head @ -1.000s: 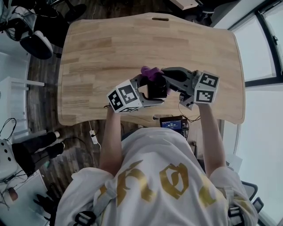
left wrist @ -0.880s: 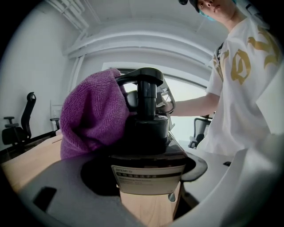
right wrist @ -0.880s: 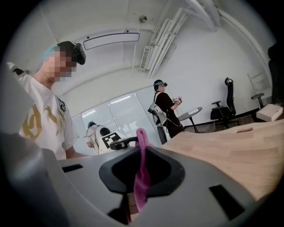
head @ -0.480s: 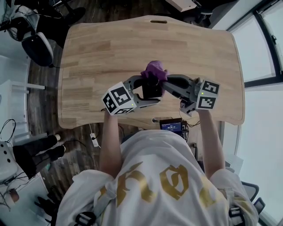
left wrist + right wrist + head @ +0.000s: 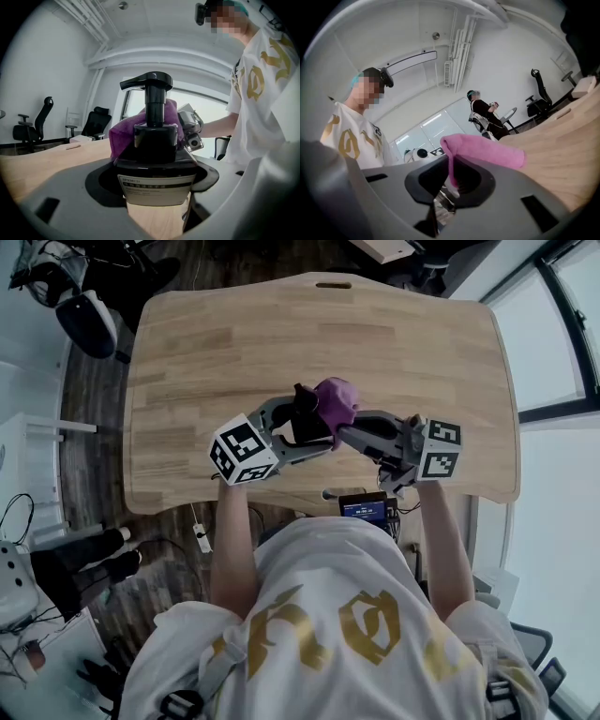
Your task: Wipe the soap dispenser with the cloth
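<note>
The black pump-top soap dispenser (image 5: 153, 140) is held above the near middle of the light wooden desk (image 5: 225, 343), with the fingers of the left gripper (image 5: 302, 432) closed on its lower body, around the pale label. I cannot tell whether its base touches the desk. The right gripper (image 5: 451, 180) has its fingers pinched together on a thin fold of the purple terry cloth (image 5: 487, 150). The rest of the cloth is bunched against the far side of the dispenser's shoulder and neck. The main risk, as I judge it, is that shallow pinch. If the cloth catches on the pump spout during a rub, the fold could pull out of the fingers and the cloth would drop. A second risk is side pressure. A hard push against the neck could twist the smooth bottle within the left fingers or tip it out of them. Any downward press on the pump head could also squirt soap onto the cloth and the desk.
</note>
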Motion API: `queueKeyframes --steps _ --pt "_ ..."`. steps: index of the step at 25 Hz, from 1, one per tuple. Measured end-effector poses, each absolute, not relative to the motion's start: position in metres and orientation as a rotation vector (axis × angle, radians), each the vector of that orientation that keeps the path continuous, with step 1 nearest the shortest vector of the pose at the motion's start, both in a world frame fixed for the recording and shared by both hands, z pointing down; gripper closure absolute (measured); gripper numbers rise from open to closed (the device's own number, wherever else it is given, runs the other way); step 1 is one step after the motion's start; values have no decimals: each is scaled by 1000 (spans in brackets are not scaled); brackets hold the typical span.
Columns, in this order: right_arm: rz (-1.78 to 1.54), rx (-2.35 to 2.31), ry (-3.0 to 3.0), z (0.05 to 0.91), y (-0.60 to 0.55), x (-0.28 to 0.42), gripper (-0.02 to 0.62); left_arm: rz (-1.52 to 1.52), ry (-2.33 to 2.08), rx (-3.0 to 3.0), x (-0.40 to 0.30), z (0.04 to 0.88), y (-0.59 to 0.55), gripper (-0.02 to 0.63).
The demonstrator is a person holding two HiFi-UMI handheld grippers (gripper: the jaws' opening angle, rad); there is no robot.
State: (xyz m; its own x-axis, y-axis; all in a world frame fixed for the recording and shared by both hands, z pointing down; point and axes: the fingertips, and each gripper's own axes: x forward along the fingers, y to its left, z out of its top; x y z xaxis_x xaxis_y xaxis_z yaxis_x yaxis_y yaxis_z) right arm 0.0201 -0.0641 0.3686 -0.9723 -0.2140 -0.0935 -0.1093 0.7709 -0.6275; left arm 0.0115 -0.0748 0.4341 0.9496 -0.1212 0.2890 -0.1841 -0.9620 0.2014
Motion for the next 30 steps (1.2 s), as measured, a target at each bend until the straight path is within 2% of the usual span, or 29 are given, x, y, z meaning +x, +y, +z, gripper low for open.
queueKeyframes --steps 8,19,30 --pt "-1015 -45 2813 363 -36 7 560 295 -286 2856 3 421 -86 250" --pt "-1045 -431 2508 370 -90 41 560 176 -179 2884 17 398 -76 250" --pt "-1163 -390 2182 361 -109 48 560 -34 -183 2864 10 367 -80 250"
